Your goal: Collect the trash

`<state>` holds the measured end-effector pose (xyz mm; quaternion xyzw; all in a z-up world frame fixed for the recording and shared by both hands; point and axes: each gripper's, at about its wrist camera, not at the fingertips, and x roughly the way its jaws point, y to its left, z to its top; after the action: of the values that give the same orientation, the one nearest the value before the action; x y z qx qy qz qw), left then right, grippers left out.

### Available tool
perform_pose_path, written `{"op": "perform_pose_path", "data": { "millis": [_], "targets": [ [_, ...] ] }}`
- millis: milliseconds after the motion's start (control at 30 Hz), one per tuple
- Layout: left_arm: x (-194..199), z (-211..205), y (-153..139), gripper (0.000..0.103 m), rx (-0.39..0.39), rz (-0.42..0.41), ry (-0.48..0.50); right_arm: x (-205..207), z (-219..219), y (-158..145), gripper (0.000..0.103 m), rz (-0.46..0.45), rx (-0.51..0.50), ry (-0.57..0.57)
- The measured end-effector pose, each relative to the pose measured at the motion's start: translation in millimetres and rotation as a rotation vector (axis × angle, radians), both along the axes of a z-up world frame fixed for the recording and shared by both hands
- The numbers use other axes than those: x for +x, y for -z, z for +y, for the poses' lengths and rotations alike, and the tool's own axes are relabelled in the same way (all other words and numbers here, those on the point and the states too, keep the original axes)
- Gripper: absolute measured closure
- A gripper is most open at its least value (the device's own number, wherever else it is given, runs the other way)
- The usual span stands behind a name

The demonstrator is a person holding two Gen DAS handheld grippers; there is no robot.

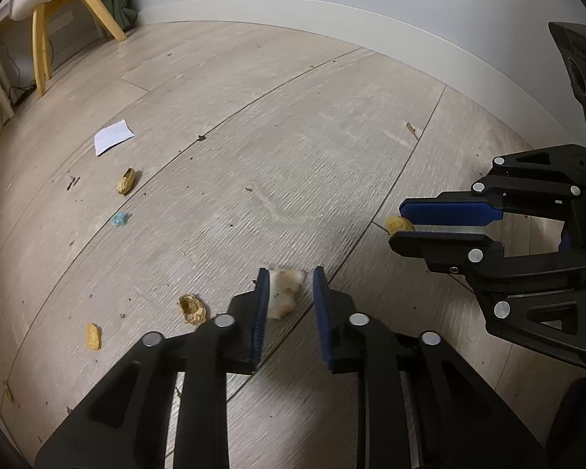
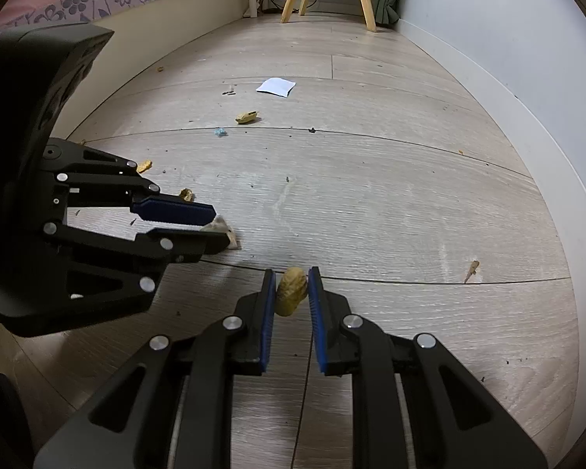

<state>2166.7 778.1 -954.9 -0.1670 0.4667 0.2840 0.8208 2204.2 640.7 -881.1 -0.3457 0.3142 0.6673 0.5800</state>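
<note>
Left tool (image 1: 287,293): jaws part-open, straddling the crumpled tissue scrap (image 1: 284,293), which touches the left pad only
Right tool (image 2: 291,293): narrow gap around the peanut shell (image 2: 291,289), not yet pinching
Shell axis: runs along the fingers
Both scraps: on the floor (image 2: 371,195), shell just right of the tissue
Nearer: each tool has its own piece
</note>
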Motion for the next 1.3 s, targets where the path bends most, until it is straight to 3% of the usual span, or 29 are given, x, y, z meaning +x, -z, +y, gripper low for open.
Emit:
{"op": "perform_pose_path", "data": {
  "millis": [133,200,833,1000,1300],
  "targets": [
    [0,0,2,0.075,0.001,0.008,0.001,0,0,0,0.085,-0.001,0.000,0.000],
    [-1,0,3,0.068,0.003,0.010,-0.010,0,0,0,0.085,0.000,-0.001,0.001],
    [-5,7,17,0.066,-0.012,-0.001,-0.014,-1,3,5,0.085,-0.004,-0.010,-0.003],
    [-7,8,18,0.085,-0.003,-0.003,-0.010,-2,5,5,0.085,-0.002,-0.009,-0.002],
    [-5,8,18,0.089,0.022,0.001,-0.008,-2,5,8,0.085,-0.002,-0.011,-0.003]
  ]
}}
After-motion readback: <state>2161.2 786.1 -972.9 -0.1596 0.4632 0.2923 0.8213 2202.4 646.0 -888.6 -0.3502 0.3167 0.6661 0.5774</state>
